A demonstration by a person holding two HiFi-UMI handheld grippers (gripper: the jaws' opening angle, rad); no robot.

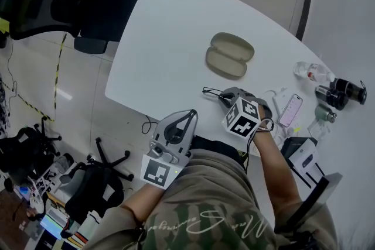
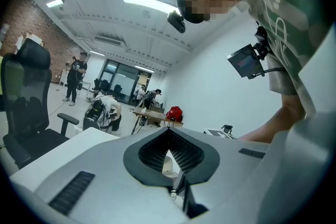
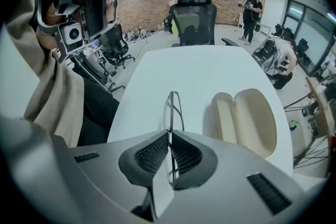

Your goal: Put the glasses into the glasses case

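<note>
An open beige glasses case [image 1: 229, 54] lies on the white table [image 1: 170, 26], both halves facing up. My right gripper [image 1: 223, 95] sits low over the table's near edge, short of the case, shut on the thin dark-framed glasses [image 1: 211, 92]. In the right gripper view the glasses [image 3: 172, 105] stand on edge, pinched between the pads and sticking out ahead of the right gripper [image 3: 169, 135]; the case [image 3: 247, 120] lies ahead to the right. My left gripper [image 1: 188, 116] hangs off the table over my lap. The left gripper [image 2: 168, 136] is shut on nothing and points up into the room.
A phone [image 1: 290, 109], a clear bottle [image 1: 310, 71], dark camera-like gear [image 1: 340, 92] and a box [image 1: 302, 155] crowd the table's right end. A black office chair [image 1: 76, 0] stands at the far left corner. People stand at other desks [image 2: 152, 113] far off.
</note>
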